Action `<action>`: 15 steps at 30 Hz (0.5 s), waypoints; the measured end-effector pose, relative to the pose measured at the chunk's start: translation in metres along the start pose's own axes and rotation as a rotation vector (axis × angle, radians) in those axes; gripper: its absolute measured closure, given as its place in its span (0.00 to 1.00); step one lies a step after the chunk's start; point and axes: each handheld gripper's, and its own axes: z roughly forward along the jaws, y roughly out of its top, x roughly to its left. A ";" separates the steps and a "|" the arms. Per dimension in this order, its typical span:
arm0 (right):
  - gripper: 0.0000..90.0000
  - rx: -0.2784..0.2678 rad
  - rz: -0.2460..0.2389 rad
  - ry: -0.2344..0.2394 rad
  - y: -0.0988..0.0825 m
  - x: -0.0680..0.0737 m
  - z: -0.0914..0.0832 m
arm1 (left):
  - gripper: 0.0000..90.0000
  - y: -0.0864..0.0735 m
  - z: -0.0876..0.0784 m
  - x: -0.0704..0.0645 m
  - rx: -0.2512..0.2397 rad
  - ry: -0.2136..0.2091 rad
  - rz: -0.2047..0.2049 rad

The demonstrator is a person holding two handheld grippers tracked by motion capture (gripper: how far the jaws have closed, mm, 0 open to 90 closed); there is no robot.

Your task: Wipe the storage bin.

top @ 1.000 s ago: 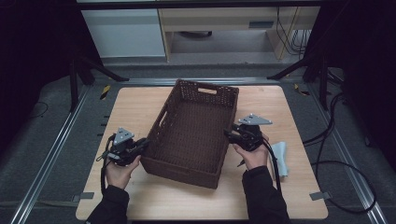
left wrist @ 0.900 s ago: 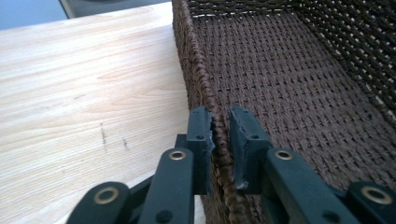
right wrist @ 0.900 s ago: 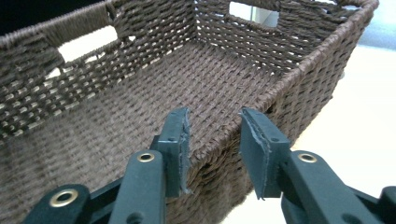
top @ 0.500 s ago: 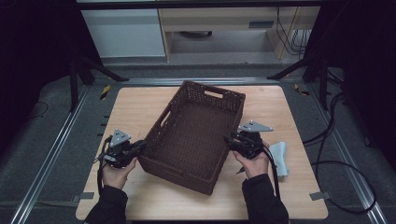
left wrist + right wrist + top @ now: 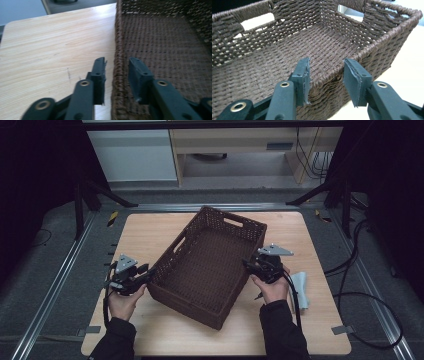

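A dark brown woven basket [image 5: 207, 265] with nothing in it lies askew on the wooden table [image 5: 150, 230]. My left gripper [image 5: 147, 274] is at its near-left long wall. In the left gripper view the jaws [image 5: 116, 66] straddle the rim [image 5: 117, 50] with a gap on each side; they have just been opening. My right gripper [image 5: 248, 265] is at the right long wall. Its jaws [image 5: 325, 66] also straddle the rim [image 5: 362, 51] without pressing on it and have just opened wider. The basket's floor [image 5: 274, 62] is bare.
A pale cloth [image 5: 301, 287] lies on the table right of my right hand. Black cables [image 5: 360, 295] trail over the floor at the right. Metal rails [image 5: 60, 285] border the table. A small yellow-and-black object [image 5: 113, 216] lies off the table's far left corner.
The basket has turned clockwise, its far end swinging right. Both hands shifted slightly with its walls.
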 end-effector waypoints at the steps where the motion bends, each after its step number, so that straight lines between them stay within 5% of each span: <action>1: 0.64 0.000 0.003 0.005 0.000 0.000 -0.001 | 0.67 0.000 -0.003 -0.001 -0.005 -0.003 -0.002; 5: 0.64 0.021 -0.002 0.009 -0.002 0.004 -0.007 | 0.61 -0.003 -0.017 -0.006 -0.001 0.016 0.002; 10: 0.64 0.026 -0.013 0.018 -0.008 0.013 -0.020 | 0.60 -0.009 -0.032 -0.009 -0.013 0.021 -0.041; 15: 0.63 0.022 -0.029 0.021 -0.012 0.019 -0.028 | 0.63 -0.011 -0.027 -0.013 -0.012 0.056 -0.047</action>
